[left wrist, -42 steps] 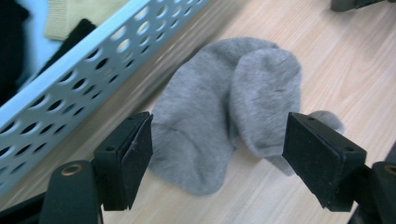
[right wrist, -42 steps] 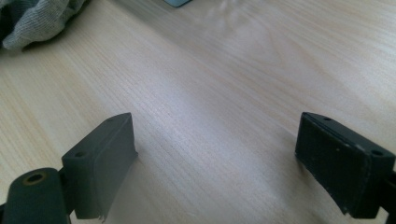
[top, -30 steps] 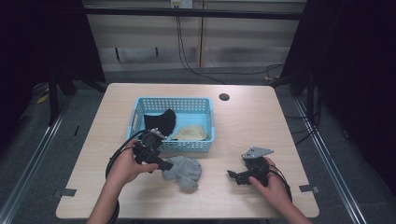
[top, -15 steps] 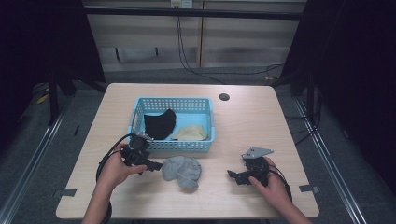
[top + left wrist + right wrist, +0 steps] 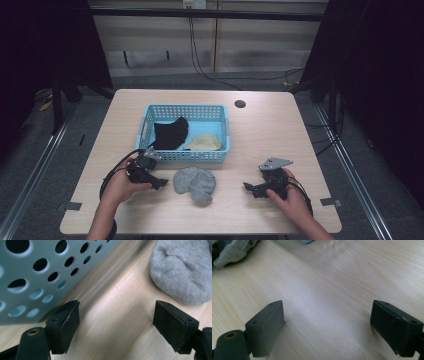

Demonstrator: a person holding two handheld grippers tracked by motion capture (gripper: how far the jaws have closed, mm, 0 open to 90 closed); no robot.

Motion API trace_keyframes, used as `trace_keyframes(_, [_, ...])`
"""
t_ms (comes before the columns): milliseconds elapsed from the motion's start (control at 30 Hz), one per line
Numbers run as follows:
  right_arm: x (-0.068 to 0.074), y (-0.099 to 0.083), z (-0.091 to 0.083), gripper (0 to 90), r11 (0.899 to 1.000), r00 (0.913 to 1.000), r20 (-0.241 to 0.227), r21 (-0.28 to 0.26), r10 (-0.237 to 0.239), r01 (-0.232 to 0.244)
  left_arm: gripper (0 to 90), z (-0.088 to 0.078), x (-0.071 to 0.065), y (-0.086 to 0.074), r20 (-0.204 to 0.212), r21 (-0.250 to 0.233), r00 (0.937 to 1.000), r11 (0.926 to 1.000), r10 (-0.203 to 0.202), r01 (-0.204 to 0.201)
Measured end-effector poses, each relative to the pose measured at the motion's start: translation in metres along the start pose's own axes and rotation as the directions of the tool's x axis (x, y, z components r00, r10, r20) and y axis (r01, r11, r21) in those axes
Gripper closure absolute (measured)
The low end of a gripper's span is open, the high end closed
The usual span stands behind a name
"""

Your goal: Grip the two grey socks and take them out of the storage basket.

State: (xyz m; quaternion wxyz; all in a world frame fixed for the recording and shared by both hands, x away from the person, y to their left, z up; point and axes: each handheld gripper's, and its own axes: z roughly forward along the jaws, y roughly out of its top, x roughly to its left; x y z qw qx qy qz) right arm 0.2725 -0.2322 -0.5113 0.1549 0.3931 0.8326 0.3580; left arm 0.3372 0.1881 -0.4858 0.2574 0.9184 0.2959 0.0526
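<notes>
A crumpled grey sock [image 5: 196, 182] lies on the wooden table [image 5: 280, 135], just in front of a light blue basket [image 5: 185, 156]. Inside the basket are a black cloth [image 5: 169, 132] and a pale yellow cloth [image 5: 204, 142]. My left gripper [image 5: 161, 184] sits low on the table left of the sock and points at it. Its jaws have just been opening, with only bare wood between them [image 5: 116, 322]. The sock [image 5: 182, 272] lies beyond its right jaw and the basket wall [image 5: 37, 270] beyond its left jaw. My right gripper [image 5: 248, 187] rests open right of the sock, empty [image 5: 327, 327], with the sock [image 5: 232, 250] at the far left.
A round cable hole [image 5: 240, 104] sits near the table's back edge. Bare wood lies right of the basket and along the front edge. Dark curtains flank the table, and cables run along the floor behind it.
My left hand has come down and drawn left, away from the basket's front wall, to rest near the table. The right hand and the sock stayed put.
</notes>
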Motion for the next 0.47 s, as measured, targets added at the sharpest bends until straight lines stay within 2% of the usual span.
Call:
trace_keyframes(100, [0.0, 0.0, 0.0, 11.5, 1.0, 1.0, 0.0, 0.0, 0.0, 0.0, 19.5, 0.002, 0.0, -0.003, -0.007, -0.037, 0.9997, 0.999, 0.025, -0.026])
trace_keyframes(133, [0.0, 0.0, 0.0, 11.5, 1.0, 1.0, 0.0, 0.0, 0.0, 0.0, 15.9, 0.004, 0.0, -0.006, -0.01, -0.073, 0.9997, 0.9971, 0.022, -0.023])
trace_keyframes(167, [0.0, 0.0, 0.0, 11.5, 1.0, 1.0, 0.0, 0.0, 0.0, 0.0, 14.8, 0.004, 0.0, -0.006, -0.01, -0.073, 0.9997, 0.9971, 0.022, -0.023])
trace_keyframes(200, [0.0, 0.0, 0.0, 11.5, 1.0, 1.0, 0.0, 0.0, 0.0, 0.0, 14.3, 0.006, 0.0, -0.009, -0.01, -0.104, 0.9998, 0.9944, 0.019, -0.02])
trace_keyframes(300, [0.0, 0.0, 0.0, 11.5, 1.0, 1.0, 0.0, 0.0, 0.0, 0.0, 13.4, 0.007, 0.001, -0.013, -0.013, -0.141, 0.9996, 0.9896, 0.024, -0.026])
trace_keyframes(467, [0.0, 0.0, 0.0, 11.5, 1.0, 1.0, 0.0, 0.0, 0.0, 0.0, 13.0, 0.007, 0.001, -0.016, -0.017, -0.162, 0.9995, 0.9864, 0.028, -0.03])
